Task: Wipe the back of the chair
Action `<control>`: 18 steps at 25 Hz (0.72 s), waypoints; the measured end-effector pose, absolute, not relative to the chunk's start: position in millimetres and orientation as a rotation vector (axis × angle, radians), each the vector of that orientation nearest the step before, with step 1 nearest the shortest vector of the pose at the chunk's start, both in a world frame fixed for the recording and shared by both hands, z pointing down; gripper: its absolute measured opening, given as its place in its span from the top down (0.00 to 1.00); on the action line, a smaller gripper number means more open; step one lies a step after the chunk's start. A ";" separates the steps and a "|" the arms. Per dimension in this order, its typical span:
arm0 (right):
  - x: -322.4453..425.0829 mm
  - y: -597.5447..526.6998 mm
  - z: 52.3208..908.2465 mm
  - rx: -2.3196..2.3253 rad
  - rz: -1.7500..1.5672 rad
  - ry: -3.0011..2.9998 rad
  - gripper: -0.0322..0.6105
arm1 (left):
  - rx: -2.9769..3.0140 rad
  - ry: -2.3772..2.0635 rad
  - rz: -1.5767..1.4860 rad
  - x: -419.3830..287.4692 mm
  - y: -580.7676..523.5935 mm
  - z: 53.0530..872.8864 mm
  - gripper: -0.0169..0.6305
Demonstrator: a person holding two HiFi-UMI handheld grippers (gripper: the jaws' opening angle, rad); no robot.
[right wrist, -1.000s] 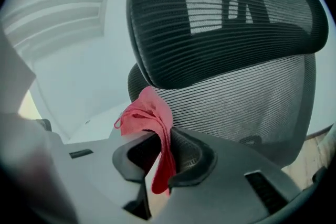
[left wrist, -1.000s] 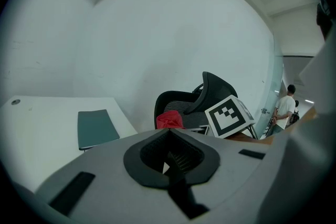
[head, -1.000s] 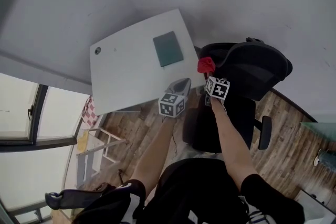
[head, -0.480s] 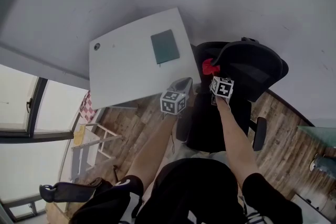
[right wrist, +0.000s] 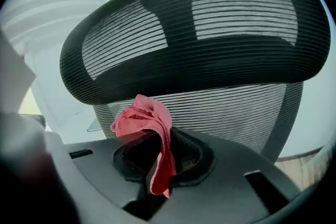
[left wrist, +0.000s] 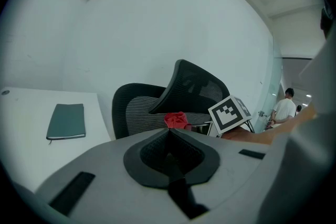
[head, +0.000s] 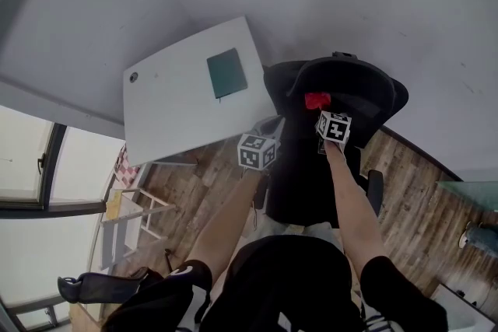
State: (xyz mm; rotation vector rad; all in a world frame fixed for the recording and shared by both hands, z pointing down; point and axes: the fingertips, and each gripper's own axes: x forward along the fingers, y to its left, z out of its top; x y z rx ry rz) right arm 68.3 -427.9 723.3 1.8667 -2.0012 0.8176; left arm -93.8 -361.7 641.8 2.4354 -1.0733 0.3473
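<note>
Presently: right gripper [right wrist: 157, 157], jaws clamped on a red cloth [right wrist: 147, 115]; mesh chair back [right wrist: 231, 107] just beyond the fingertips. Left gripper [left wrist: 169, 155], jaws together, empty (idle beside the chair). Risk: a thin pinch, so the cloth may snag on the mesh and slip out.

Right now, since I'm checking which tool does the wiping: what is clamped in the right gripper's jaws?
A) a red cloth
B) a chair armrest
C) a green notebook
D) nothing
A: the right gripper view shows the right gripper with its jaws closed on a red cloth, bunched up just in front of the mesh chair back.
</note>
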 end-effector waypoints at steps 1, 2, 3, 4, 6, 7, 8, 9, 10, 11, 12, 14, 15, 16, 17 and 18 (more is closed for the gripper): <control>77.2 -426.0 722.1 1.877 0.820 -1.996 0.85 | 2.441 -1.065 0.349 -85.9 -360.5 640.2 0.94; 86.2 -424.2 721.0 1.887 0.822 -1.991 0.85 | 2.447 -1.057 0.349 -78.1 -359.2 638.7 0.94; 95.0 -422.4 720.2 1.896 0.824 -1.985 0.85 | 2.451 -1.050 0.349 -70.3 -358.0 637.7 0.94; 103.8 -420.7 719.7 1.905 0.825 -1.980 0.85 | 2.454 -1.043 0.350 -62.7 -357.0 637.0 0.94; 121.2 -417.9 719.0 1.922 0.828 -1.971 0.85 | 2.464 -1.033 0.354 -47.7 -355.5 635.5 0.94; 129.5 -416.3 718.4 1.930 0.829 -1.966 0.85 | 2.469 -1.028 0.354 -40.7 -354.6 634.4 0.94; 137.5 -414.2 717.9 1.938 0.830 -1.961 0.85 | 2.474 -1.023 0.352 -34.2 -353.4 633.2 0.94; 145.1 -411.9 717.4 1.946 0.831 -1.957 0.85 | 2.479 -1.019 0.351 -28.3 -351.9 632.2 0.94; 152.5 -409.6 717.1 1.953 0.831 -1.953 0.85 | 2.482 -1.016 0.351 -22.6 -350.4 631.6 0.94; 160.1 -407.3 717.0 1.959 0.832 -1.949 0.85 | 2.484 -1.013 0.352 -16.9 -349.1 631.4 0.94; 168.0 -405.1 717.1 1.965 0.832 -1.943 0.85 | 2.485 -1.010 0.351 -11.1 -348.1 631.4 0.94; 184.5 -400.2 717.4 1.979 0.833 -1.928 0.85 | 2.488 -1.003 0.351 0.9 -346.6 631.2 0.94; 192.3 -397.5 717.4 1.985 0.834 -1.920 0.85 | 2.491 -0.999 0.351 6.6 -345.7 630.9 0.94; 199.6 -394.8 717.6 1.992 0.834 -1.913 0.85 | 2.493 -0.995 0.349 12.0 -344.7 630.3 0.94; 206.7 -392.1 718.0 1.998 0.835 -1.905 0.85 | 2.496 -0.991 0.348 17.4 -343.8 629.6 0.94; 213.9 -389.3 718.8 2.005 0.837 -1.897 0.85 | 2.499 -0.986 0.346 22.8 -342.8 629.2 0.94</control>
